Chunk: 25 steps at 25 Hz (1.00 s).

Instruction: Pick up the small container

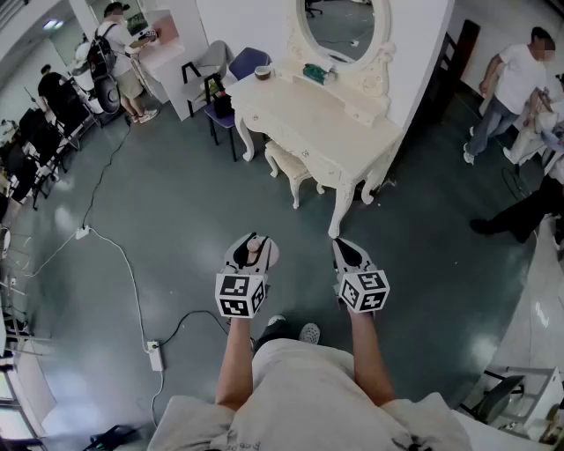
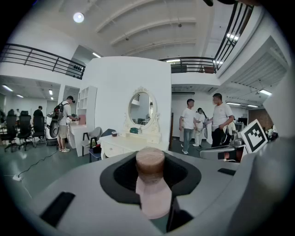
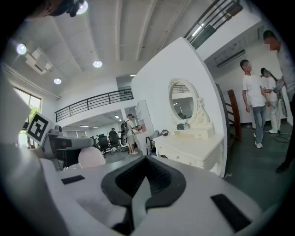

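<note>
Clamping small container (image 2: pixel 150 177) in left tongs (image 1: pixel 253 247), right tongs (image 3: pixel 140 196) closed, empty

The left tongs (image 1: pixel 254 242) cover most of the small container (image 2: pixel 150 162). The left gripper view shows only its brownish cap and pale pink body, and its base is sunk out of sight between the jaws. In the head view only a pale sliver of it shows.

On the white tabletop (image 1: pixel 300 110), a small round thing (image 1: pixel 263 72) at the left end and a green thing (image 1: pixel 315 73) at the mirror's foot are too small to identify. The head view's top edge cuts off the mirror (image 1: pixel 339 22). The stool (image 1: pixel 291 167) is half hidden under the tabletop's front edge. A person in dark trousers (image 1: pixel 520 216) is cut off at the right edge.
</note>
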Each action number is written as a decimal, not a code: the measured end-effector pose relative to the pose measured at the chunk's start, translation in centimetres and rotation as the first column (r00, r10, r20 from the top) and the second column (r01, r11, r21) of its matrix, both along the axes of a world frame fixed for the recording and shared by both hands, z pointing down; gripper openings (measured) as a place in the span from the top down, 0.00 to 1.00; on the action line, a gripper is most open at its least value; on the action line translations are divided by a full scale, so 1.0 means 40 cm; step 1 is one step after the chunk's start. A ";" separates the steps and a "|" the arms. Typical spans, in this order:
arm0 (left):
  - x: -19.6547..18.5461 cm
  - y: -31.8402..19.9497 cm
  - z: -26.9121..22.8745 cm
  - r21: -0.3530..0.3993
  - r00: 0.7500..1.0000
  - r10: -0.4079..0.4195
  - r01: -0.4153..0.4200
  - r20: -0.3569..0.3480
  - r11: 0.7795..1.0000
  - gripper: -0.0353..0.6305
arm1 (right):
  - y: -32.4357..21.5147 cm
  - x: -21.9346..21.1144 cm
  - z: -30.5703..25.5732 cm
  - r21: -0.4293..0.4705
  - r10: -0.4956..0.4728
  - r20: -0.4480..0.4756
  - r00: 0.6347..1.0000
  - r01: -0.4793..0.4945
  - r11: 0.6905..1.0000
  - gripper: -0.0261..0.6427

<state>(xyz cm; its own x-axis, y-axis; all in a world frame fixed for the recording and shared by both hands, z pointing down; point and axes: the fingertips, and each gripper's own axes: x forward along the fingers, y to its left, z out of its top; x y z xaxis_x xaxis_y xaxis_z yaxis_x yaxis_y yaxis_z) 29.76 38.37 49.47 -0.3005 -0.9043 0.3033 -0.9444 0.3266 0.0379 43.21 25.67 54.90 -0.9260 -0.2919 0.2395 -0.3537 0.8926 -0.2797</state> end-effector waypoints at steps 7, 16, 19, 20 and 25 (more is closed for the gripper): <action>-0.011 -0.001 -0.017 0.055 1.000 0.014 -0.014 -0.004 0.998 0.74 | 0.002 -0.040 -0.019 0.041 -0.036 0.025 0.999 0.035 0.999 0.94; -0.038 0.031 -0.001 0.053 1.000 -0.020 0.020 -0.016 0.998 0.74 | 0.000 -0.053 0.013 -0.006 0.015 0.026 1.000 -0.015 1.000 0.94; -0.062 0.023 0.005 0.045 1.000 -0.015 0.015 -0.009 0.999 0.74 | -0.011 -0.078 0.032 -0.028 0.019 0.024 1.000 -0.018 0.999 0.94; -0.074 0.016 0.007 0.042 1.000 -0.012 0.012 -0.005 0.999 0.74 | -0.019 -0.090 0.036 -0.032 0.023 0.024 0.999 -0.022 0.999 0.94; -0.157 -0.034 0.010 0.035 1.000 -0.016 0.016 0.009 0.999 0.74 | -0.072 -0.165 0.047 -0.050 0.031 0.028 0.999 -0.029 0.998 0.94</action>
